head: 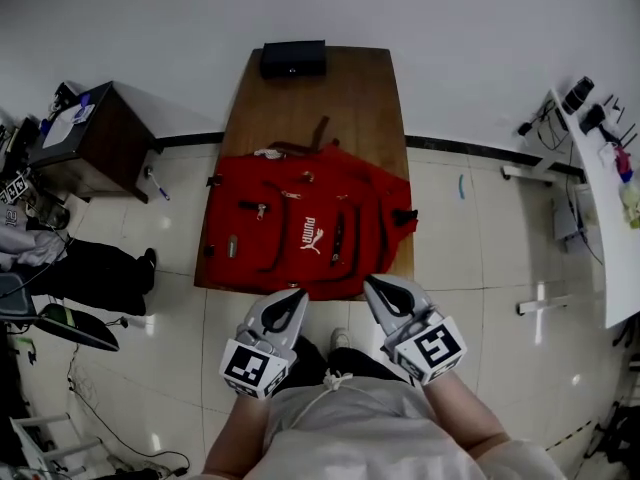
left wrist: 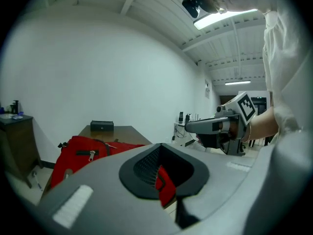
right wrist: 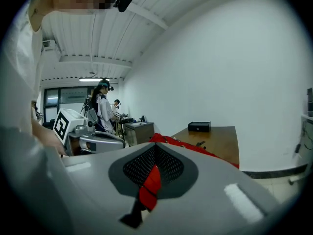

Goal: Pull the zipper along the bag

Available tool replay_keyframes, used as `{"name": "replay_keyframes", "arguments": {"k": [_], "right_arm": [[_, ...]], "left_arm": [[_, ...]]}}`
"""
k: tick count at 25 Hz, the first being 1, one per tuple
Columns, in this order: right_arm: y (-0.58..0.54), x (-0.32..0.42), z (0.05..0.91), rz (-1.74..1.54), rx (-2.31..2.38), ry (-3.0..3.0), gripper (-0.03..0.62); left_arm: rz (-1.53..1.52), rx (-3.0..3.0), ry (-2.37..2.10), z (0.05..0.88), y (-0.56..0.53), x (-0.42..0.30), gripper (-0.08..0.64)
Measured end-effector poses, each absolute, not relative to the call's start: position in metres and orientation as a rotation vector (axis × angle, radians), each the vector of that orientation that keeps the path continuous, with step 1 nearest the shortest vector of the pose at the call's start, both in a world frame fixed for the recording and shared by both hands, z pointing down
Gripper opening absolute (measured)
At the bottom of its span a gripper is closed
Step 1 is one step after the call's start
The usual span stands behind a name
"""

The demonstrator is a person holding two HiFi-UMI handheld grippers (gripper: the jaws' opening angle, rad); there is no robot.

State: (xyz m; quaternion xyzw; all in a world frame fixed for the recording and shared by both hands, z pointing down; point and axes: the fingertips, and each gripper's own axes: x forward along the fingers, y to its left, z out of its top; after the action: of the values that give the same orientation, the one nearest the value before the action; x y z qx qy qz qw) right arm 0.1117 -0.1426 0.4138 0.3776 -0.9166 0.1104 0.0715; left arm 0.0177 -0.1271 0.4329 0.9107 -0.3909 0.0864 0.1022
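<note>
A red backpack (head: 300, 233) lies flat on the near half of a wooden table (head: 330, 88), white logo up, with a metal zipper pull (head: 262, 208) on its left pocket. Both grippers hover just off the table's front edge, close to the person's body and apart from the bag. My left gripper (head: 290, 300) and right gripper (head: 378, 290) each taper to a closed tip with nothing held. In the left gripper view the shut jaws (left wrist: 164, 177) point over the bag (left wrist: 83, 155). In the right gripper view the jaws (right wrist: 151, 177) are shut, with the bag (right wrist: 195, 148) beyond them.
A black box (head: 293, 58) sits at the table's far end. A dark cabinet (head: 95, 138) stands to the left, and a white desk (head: 610, 218) with cables to the right. Other people (right wrist: 103, 109) stand at a bench far off in the right gripper view.
</note>
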Motion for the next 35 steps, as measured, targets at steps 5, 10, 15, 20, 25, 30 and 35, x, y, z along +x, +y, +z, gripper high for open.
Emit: {"name": "replay_keyframes", "arguments": {"k": [5,10,15,20,25,30,35], "right_arm": [[-0.173,0.107,0.459,0.43,1.058,-2.688,0.008],[-0.194,0.097,0.51,0.513,0.991,-2.597,0.008],[-0.199,0.087,0.556,0.561,0.784,-2.514,0.066],[-0.21,0.082,0.586,0.537,0.679,-2.484,0.107],[-0.211,0.073,0.604,0.54,0.606,-2.46,0.099],[-0.211,0.071,0.608,0.487,0.586,-2.449,0.018],[-0.209,0.072,0.607,0.458,0.575,-2.43,0.011]], "left_arm": [[0.329,2.663,-1.102,0.465,-0.159,0.032,0.006],[0.421,2.603,-1.005,0.508,-0.176,0.044,0.006],[0.441,2.541,-0.908,0.538,-0.189,0.059,0.006],[0.539,2.505,-0.891,0.562,-0.197,0.064,0.006],[0.655,2.423,-0.93,0.585,-0.201,0.064,0.006],[0.816,2.4,-0.935,0.602,-0.201,0.069,0.006],[0.867,2.32,-0.924,0.611,-0.204,0.069,0.006]]}}
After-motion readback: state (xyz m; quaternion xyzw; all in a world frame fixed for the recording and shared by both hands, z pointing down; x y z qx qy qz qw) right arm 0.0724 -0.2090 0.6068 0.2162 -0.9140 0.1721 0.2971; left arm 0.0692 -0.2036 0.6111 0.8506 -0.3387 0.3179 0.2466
